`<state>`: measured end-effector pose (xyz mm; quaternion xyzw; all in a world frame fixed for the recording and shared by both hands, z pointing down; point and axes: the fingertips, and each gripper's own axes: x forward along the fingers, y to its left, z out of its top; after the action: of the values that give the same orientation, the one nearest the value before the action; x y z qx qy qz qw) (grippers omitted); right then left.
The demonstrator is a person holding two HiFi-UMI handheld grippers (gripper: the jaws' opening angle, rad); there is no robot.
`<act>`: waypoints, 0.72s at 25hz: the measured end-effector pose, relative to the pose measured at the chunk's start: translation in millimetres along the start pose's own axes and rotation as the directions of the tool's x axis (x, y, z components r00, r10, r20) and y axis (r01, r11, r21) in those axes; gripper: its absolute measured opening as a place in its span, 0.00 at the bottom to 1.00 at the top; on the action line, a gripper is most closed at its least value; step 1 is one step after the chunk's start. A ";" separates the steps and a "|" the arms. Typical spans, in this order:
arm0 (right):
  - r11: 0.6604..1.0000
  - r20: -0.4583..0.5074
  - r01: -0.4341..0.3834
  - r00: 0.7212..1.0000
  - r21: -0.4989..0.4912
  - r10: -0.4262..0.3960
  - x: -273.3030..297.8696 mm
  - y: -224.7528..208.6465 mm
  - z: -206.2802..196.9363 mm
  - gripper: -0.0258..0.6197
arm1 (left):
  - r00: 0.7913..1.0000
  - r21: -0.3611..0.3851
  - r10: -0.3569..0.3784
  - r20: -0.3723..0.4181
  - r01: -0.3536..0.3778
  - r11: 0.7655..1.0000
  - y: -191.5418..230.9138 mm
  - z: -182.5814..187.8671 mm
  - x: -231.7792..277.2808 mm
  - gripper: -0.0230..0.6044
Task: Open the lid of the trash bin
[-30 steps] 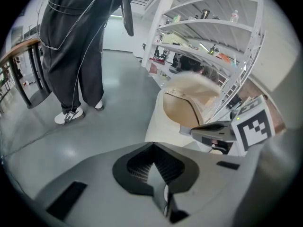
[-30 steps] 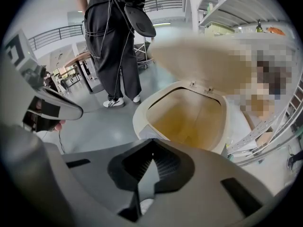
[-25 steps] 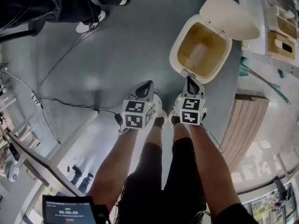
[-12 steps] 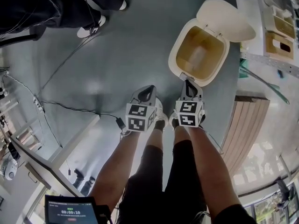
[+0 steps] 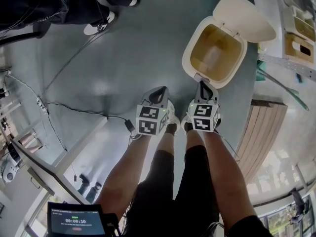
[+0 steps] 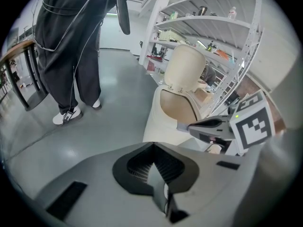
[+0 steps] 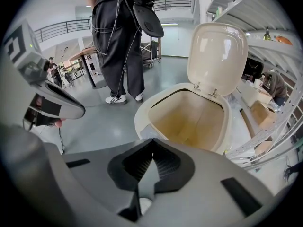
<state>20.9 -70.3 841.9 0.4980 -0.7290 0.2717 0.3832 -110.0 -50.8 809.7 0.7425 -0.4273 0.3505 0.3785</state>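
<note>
A cream trash bin [image 5: 189, 48] stands on the grey floor with its lid [image 5: 247, 15] swung up and back, so the empty tan inside shows. The right gripper view looks into the bin [image 7: 142, 119], with the raised lid [image 7: 217, 56] behind it. My right gripper [image 5: 205, 89] hovers just short of the bin's near rim, jaws shut and empty. My left gripper [image 5: 157, 94] hangs beside it to the left, also shut on nothing. From the left gripper view the bin [image 6: 158, 117] stands ahead to the right, and the right gripper [image 6: 208, 126] crosses in front of it.
A person in dark clothes [image 5: 59, 4] stands at the far left, white shoes [image 5: 98, 23] on the floor. Cables [image 5: 74, 110] trail across the floor. White shelving [image 5: 291, 23] lines the right side, a slatted wooden panel [image 5: 261, 127] beside the bin. A tablet [image 5: 76, 221] sits bottom left.
Both grippers sit slightly lower and to the right in the head view than half a second ago. The bin's lid stays up throughout.
</note>
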 end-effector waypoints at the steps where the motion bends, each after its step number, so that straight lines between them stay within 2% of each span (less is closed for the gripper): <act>1: 1.000 -0.005 0.000 1.000 0.001 0.000 -1.1 -1.2 -1.0 0.04 | 1.000 -0.001 -0.003 0.000 0.003 1.000 -1.4 -0.6 0.6 0.03; 10: 0.998 -0.028 -0.020 0.999 -0.062 0.018 7.3 -6.5 -5.0 0.04 | 1.000 0.012 -0.010 -0.008 0.010 1.000 -3.5 1.8 8.2 0.03; 14: 0.999 -0.099 -0.053 0.994 -0.007 0.052 19.5 -7.6 -17.2 0.04 | 1.000 0.024 -0.011 -0.016 0.012 1.000 -4.5 1.1 10.5 0.03; 18: 0.993 -0.188 -0.099 0.976 0.062 0.109 27.8 -10.7 -18.6 0.04 | 1.000 0.032 -0.008 -0.020 0.009 0.999 -5.1 8.5 7.4 0.03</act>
<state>30.5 -74.0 875.5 0.4403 -0.7066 0.3568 0.4237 -100.9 -59.1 810.7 0.7467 -0.4147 0.3630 0.3725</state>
